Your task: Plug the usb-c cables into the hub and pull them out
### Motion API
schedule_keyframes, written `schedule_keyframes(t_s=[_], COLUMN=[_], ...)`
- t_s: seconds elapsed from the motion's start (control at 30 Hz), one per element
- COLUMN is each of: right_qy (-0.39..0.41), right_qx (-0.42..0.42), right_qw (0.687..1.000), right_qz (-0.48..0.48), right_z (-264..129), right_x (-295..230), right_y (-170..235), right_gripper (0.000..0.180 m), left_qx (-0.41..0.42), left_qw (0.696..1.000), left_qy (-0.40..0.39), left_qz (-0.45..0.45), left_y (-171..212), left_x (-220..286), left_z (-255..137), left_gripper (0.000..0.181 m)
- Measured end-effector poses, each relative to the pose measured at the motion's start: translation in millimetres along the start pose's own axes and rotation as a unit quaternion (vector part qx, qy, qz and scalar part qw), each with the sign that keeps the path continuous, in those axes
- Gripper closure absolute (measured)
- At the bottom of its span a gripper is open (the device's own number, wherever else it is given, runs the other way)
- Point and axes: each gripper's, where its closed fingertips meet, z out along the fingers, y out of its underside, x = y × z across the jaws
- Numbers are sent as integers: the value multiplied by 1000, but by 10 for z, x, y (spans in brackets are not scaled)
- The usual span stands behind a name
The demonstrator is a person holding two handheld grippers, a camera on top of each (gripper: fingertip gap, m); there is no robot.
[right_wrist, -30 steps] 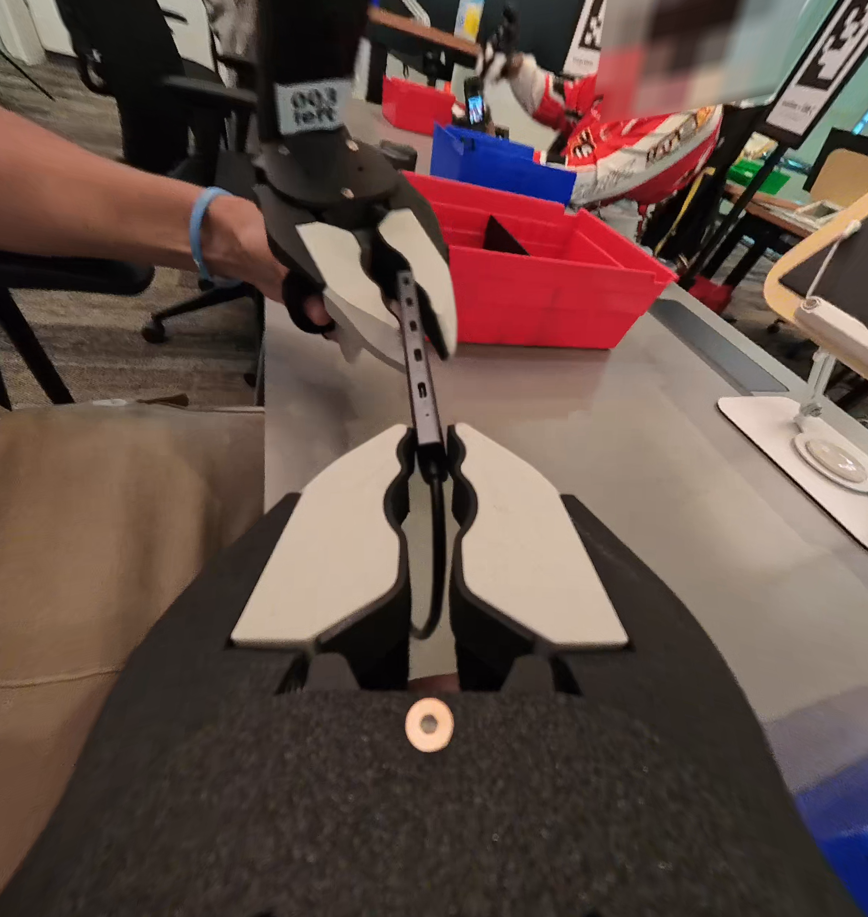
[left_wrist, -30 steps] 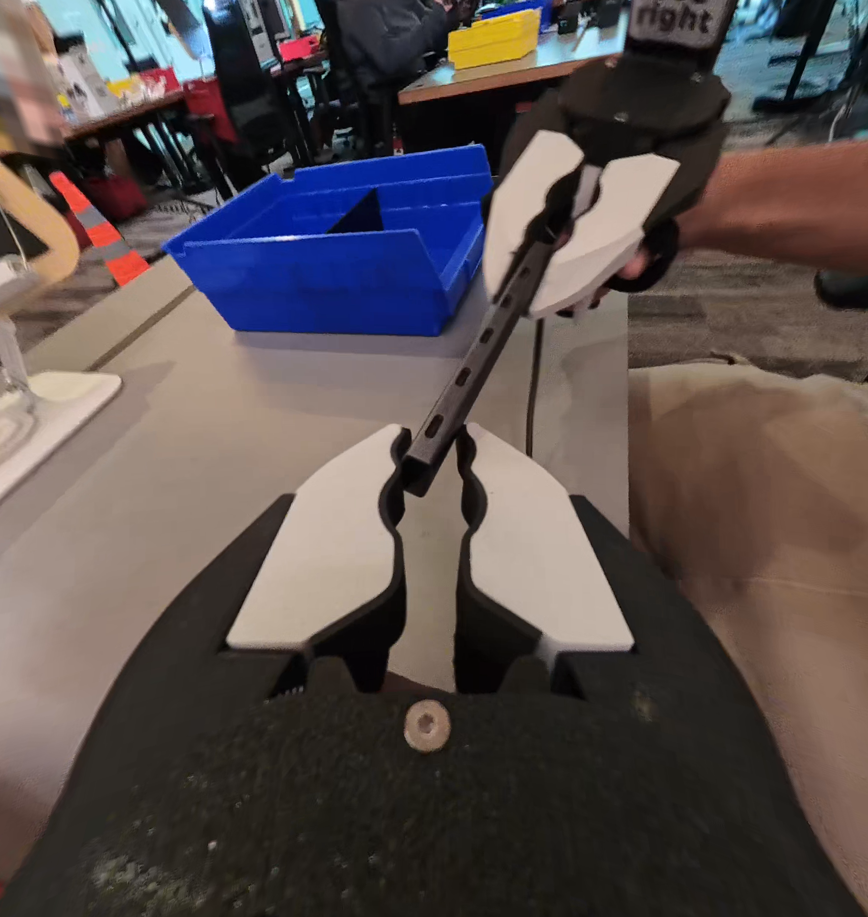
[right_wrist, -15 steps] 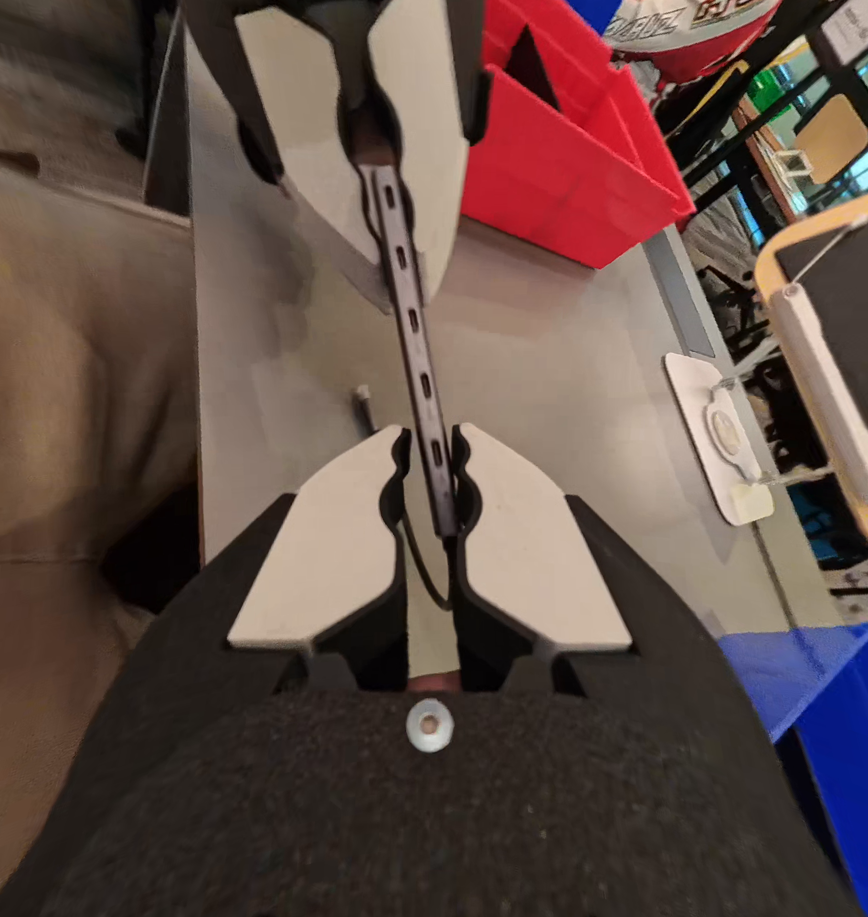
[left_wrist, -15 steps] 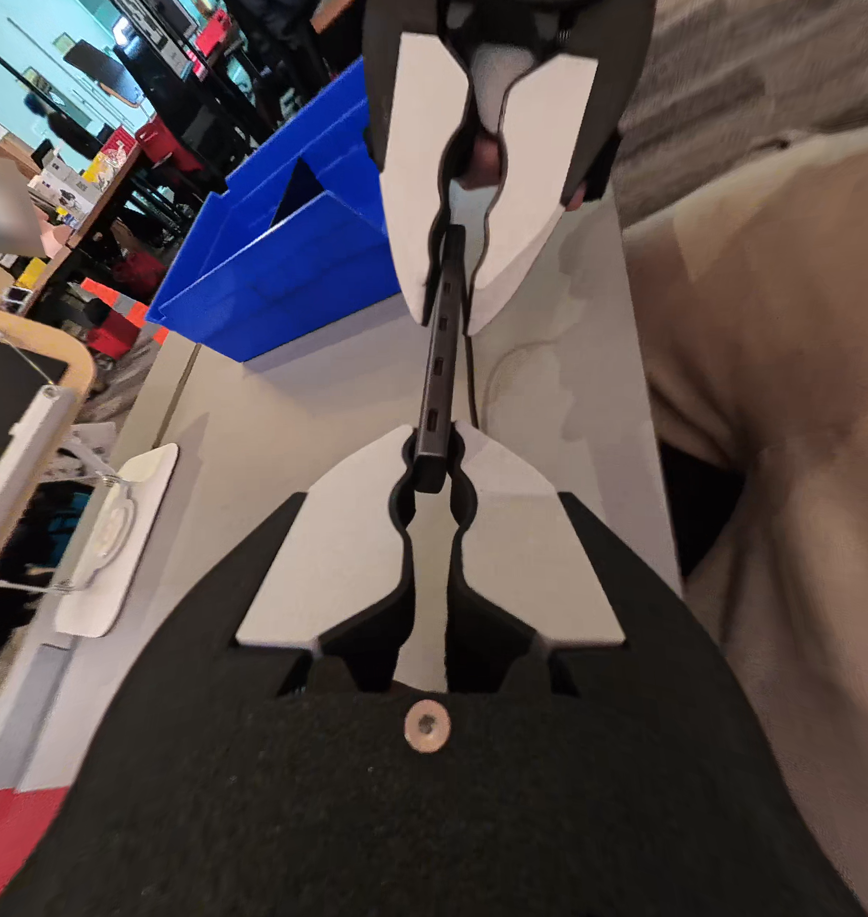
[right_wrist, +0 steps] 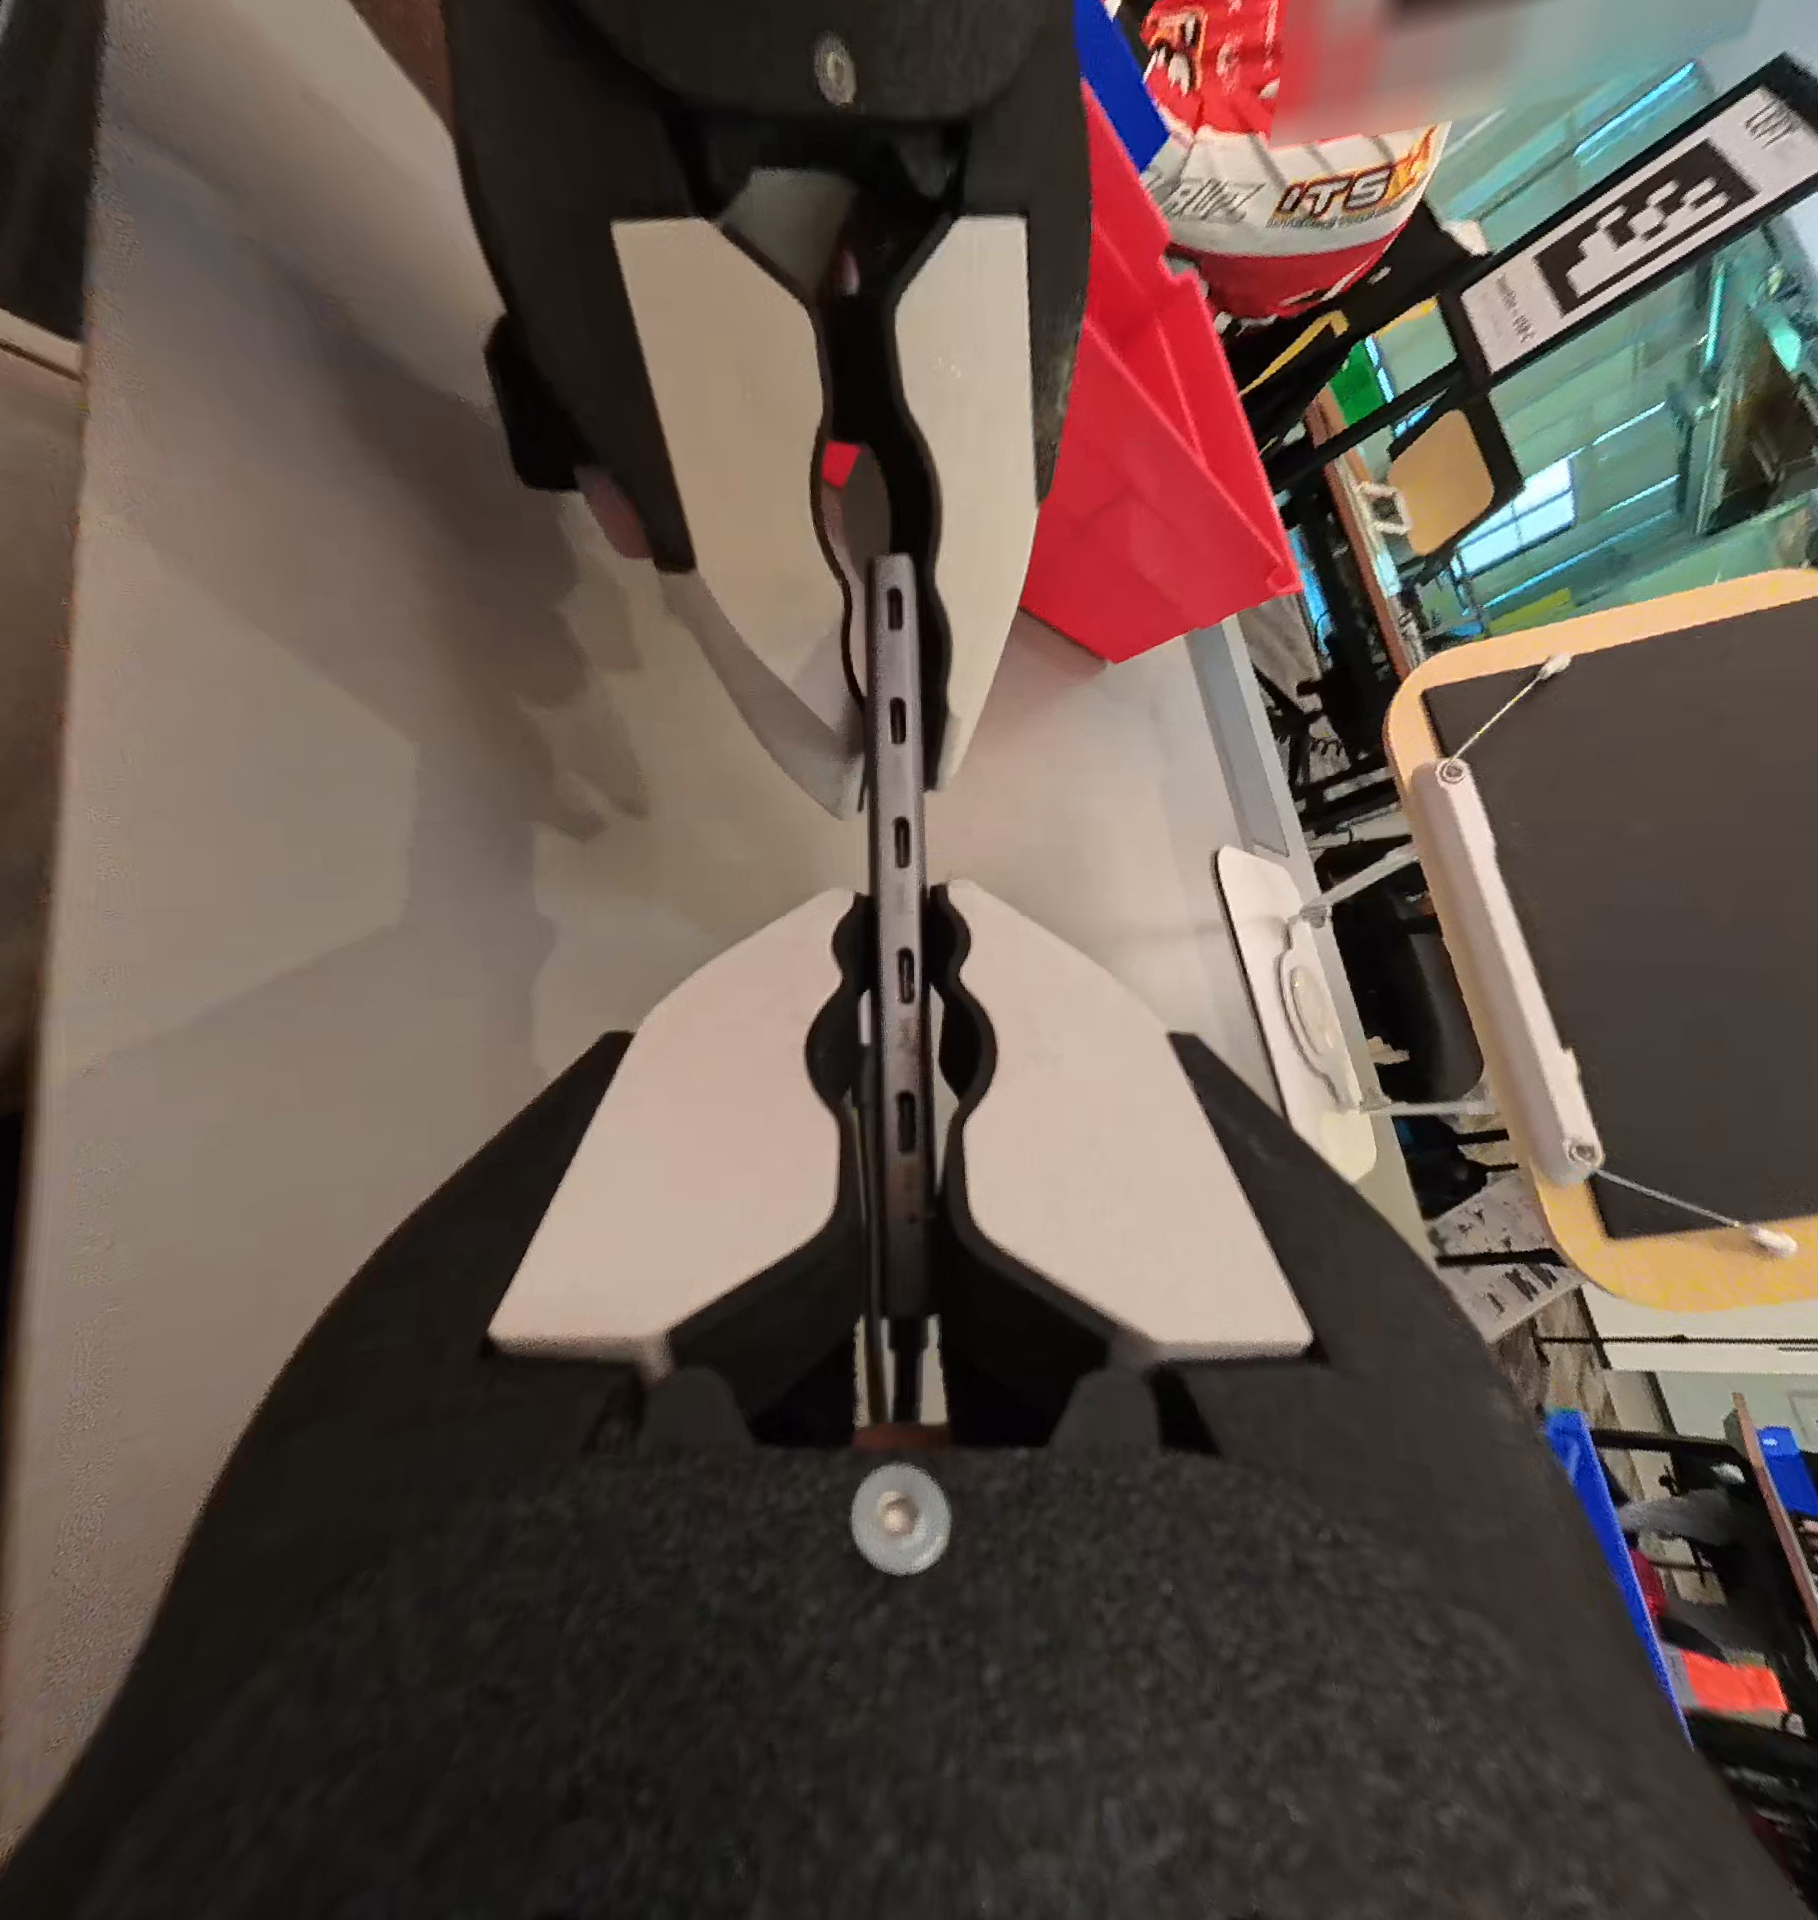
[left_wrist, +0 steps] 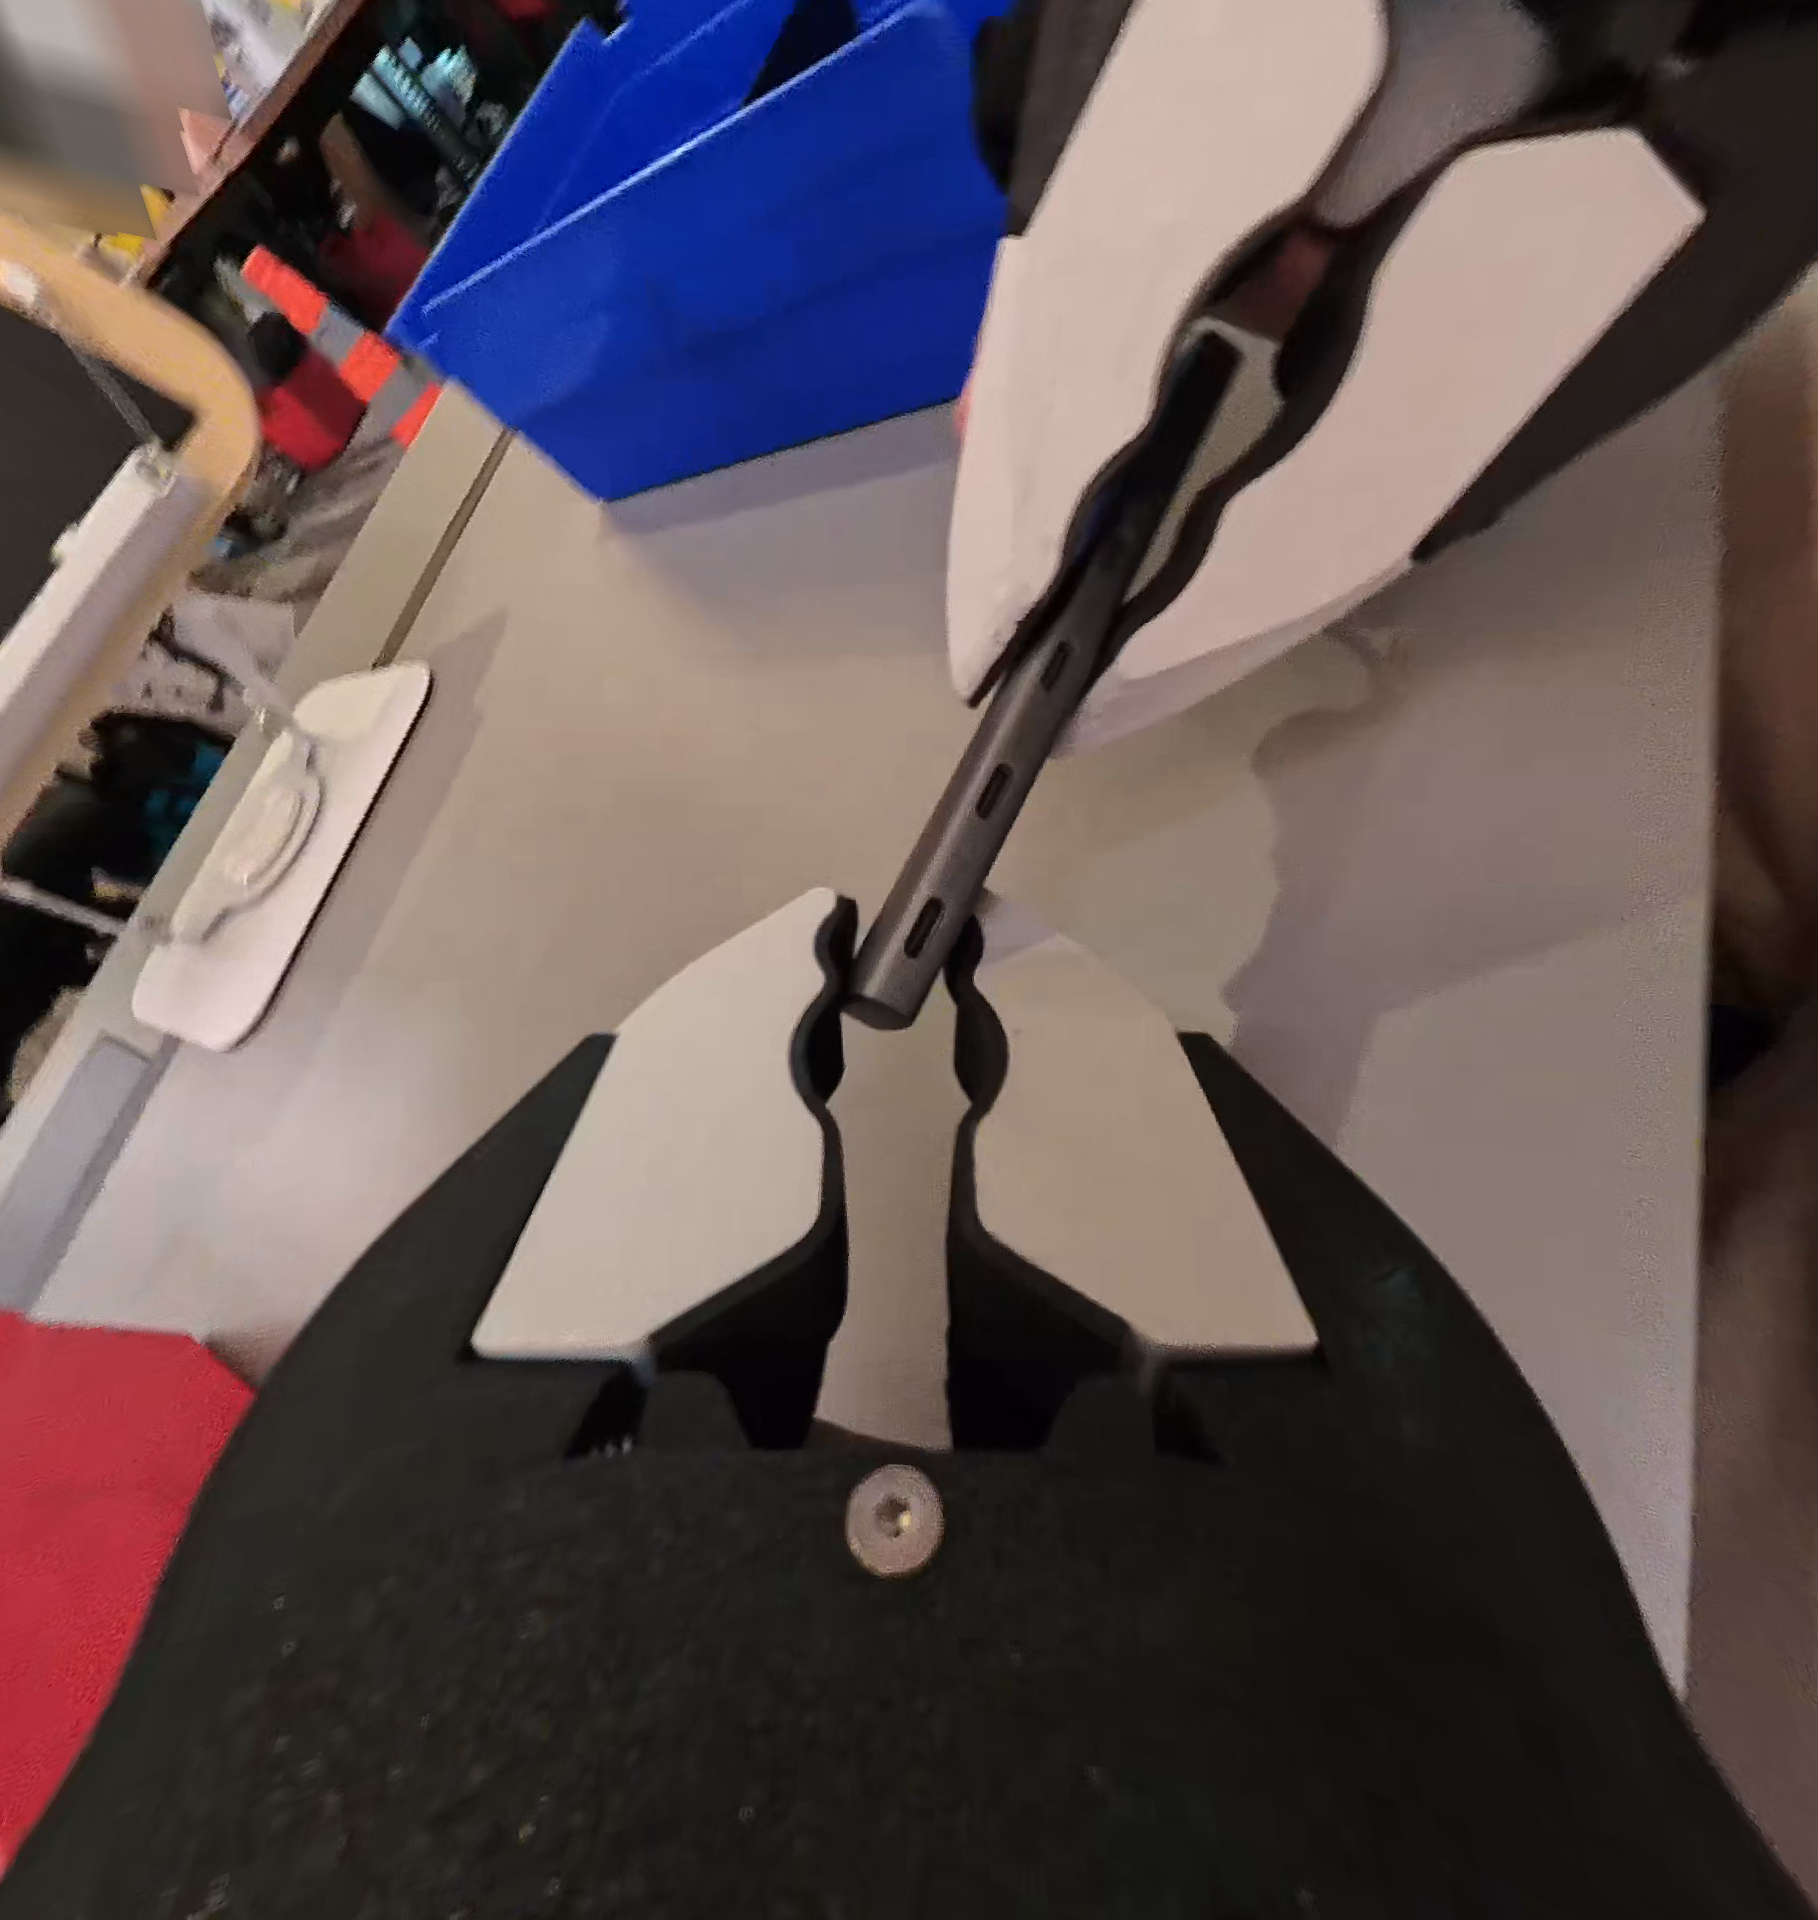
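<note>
Hub: a thin dark grey bar (left_wrist: 972,821) with a row of small ports down one side. It is held up in the air over the grey desk (left_wrist: 614,790), between the two tools.
Left gripper (left_wrist: 900,961): its white fingers (left_wrist: 697,1122) are drawn in narrow, and only the very tip of the hub's near end is pinched.
Right gripper (right_wrist: 900,925): its fingers (right_wrist: 1092,1132) are closed on the hub, which is pushed deep in, so a long part of the bar is gripped.
Cable: a thin dark cord (right_wrist: 900,1351) is seen at the hub's end, far back in the right gripper. Whether a plug is in any side port cannot be told.
Step in hand: the hub is being lined up and made steady with both tools, it seems. No plugging is seen yet.
Next move: one end should likely be let go, so that a cable plug can be picked up and pushed straight into a port.
Other things: a blue bin (left_wrist: 739,260) and a red bin (right_wrist: 1144,457) are set on the desk.
</note>
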Motion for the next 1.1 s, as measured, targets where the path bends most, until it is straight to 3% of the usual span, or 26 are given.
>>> schedule_keyframes(t_s=[0.13,0.2,0.27,0.4,0.53,0.7,0.83,0.9,0.97,1.03,1.1], right_qy=[49,86,115,164,213,208,197,194,193,196,199], right_qx=[-32,-60,-81,-85,-86,-51,-62,-61,-52,-47,-49], right_qw=[997,992,987,981,970,972,971,972,975,977,978], right_qz=[-45,-66,-76,-53,-79,-91,-123,-117,-94,-70,-50], right_z=[285,478,687,1045,1119,1055,1141,1154,1133,1104,1092], right_x=[326,578,795,1074,1093,1000,931,936,968,1017,1060], right_y=[223,417,594,793,850,708,716,715,715,732,763], right_gripper=[170,170,170,170,170,170,170,170,170,170,170], left_qx=[-50,-31,-24,-67,-73,-44,-8,-52,-116,-254,-349], left_qw=[987,975,961,928,904,916,952,964,973,957,931], left_qy=[-117,-148,-144,-154,-170,-144,-102,-119,-79,19,58], left_qz=[-100,-163,-235,-331,-385,-371,-287,-232,-182,-142,-91], left_y=[158,111,129,536,837,874,766,902,1122,1506,1836], left_x=[-376,-428,-309,41,110,-5,-342,-765,-1060,-1077,-1138], left_z=[-106,-303,-473,-786,-1070,-1186,-1396,-1561,-1608,-1557,-1487], left_gripper=[166,165,162,155,154,153,157,160,158,150,139])
